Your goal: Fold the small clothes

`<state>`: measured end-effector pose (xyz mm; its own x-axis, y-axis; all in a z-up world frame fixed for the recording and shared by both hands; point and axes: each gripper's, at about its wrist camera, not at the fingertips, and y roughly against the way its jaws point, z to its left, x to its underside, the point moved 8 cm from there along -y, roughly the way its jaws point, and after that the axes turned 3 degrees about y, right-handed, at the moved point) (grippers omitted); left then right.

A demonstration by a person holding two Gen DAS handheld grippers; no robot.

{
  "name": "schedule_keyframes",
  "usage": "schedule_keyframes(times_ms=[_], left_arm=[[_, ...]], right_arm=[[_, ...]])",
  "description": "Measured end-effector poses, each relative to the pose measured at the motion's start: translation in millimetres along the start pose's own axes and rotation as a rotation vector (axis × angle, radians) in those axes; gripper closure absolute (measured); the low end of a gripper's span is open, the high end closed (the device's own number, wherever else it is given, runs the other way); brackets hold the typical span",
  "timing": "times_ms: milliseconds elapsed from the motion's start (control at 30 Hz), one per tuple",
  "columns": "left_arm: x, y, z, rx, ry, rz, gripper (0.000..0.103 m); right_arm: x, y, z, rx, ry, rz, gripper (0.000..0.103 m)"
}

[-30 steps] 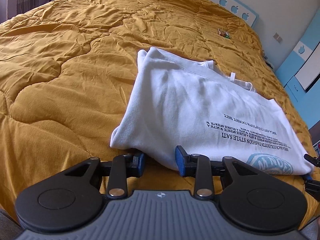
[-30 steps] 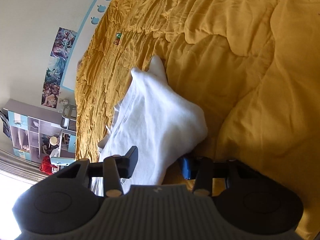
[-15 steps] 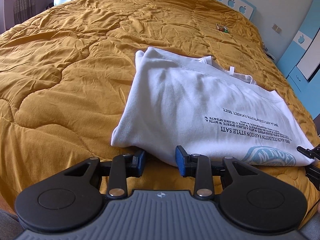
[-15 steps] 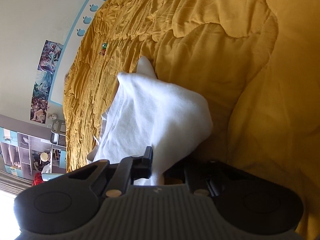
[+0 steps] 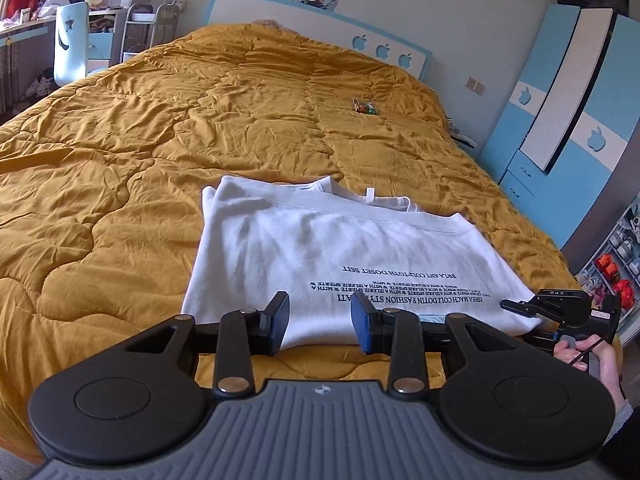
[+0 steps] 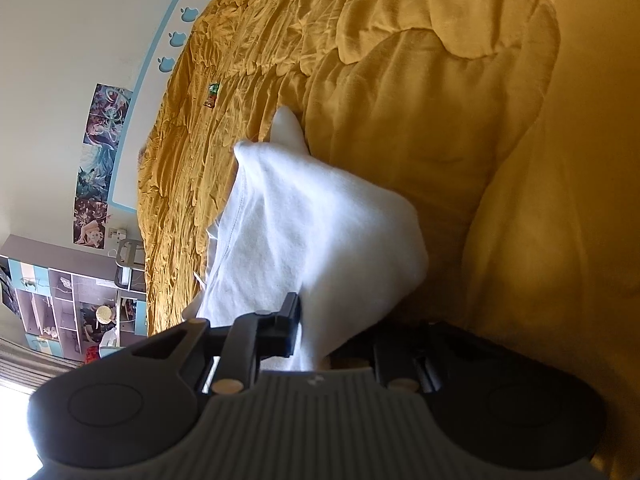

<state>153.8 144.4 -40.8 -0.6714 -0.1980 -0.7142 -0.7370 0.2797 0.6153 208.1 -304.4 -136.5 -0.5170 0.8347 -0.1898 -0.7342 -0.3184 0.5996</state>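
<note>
A white T-shirt point(image 5: 332, 248) with dark print lies folded on the mustard quilt point(image 5: 160, 152). My left gripper point(image 5: 320, 318) hovers over the shirt's near edge, open, with nothing between its blue pads. In the left wrist view my right gripper point(image 5: 518, 306) sits at the shirt's near right corner, held by a person's hand point(image 5: 596, 360). In the right wrist view that corner of the T-shirt point(image 6: 320, 240) runs up between the jaws of my right gripper point(image 6: 316, 340). The jaws are opening slightly but still pinch the cloth. Fabric and shadow hide the right-hand finger.
A small colourful packet point(image 5: 365, 107) lies far up the bed. Behind it stands a white headboard point(image 5: 304, 20) with apple cut-outs. A blue and white wardrobe point(image 5: 560, 120) stands along the bed's right side. A pale chair point(image 5: 70, 44) and shelves stand at the far left.
My left gripper has risen and tilted up, still open, so more of the room shows. My right gripper went from open around the shirt's corner to closed on it.
</note>
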Motion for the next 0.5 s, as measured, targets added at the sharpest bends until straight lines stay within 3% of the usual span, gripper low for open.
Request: schedule_keyframes(times_ms=[200, 300, 433, 467, 500], left_arm=[[10.3, -26.5, -29.1, -0.011, -0.056, 0.039, 0.063], [15.8, -34.4, -37.5, 0.016, -0.027, 0.048, 0.063], [10.3, -50.2, -51.7, 0.052, 0.046, -0.014, 0.064], [9.6, -56.6, -55.0, 0.043, 0.064, -0.028, 0.069], [9.6, -65.7, -59.6, 0.020, 0.072, -0.035, 0.088]], right_arm=[[-1.3, -5.6, 2.7, -0.024, 0.008, -0.028, 0.091], [-1.9, -3.3, 1.2, -0.065, -0.009, -0.060, 0.095], [0.3, 3.5, 3.8, -0.116, 0.019, -0.115, 0.097], [0.9, 5.7, 4.0, -0.126, 0.023, -0.130, 0.098], [1.4, 7.2, 3.3, -0.132, 0.023, -0.141, 0.098]])
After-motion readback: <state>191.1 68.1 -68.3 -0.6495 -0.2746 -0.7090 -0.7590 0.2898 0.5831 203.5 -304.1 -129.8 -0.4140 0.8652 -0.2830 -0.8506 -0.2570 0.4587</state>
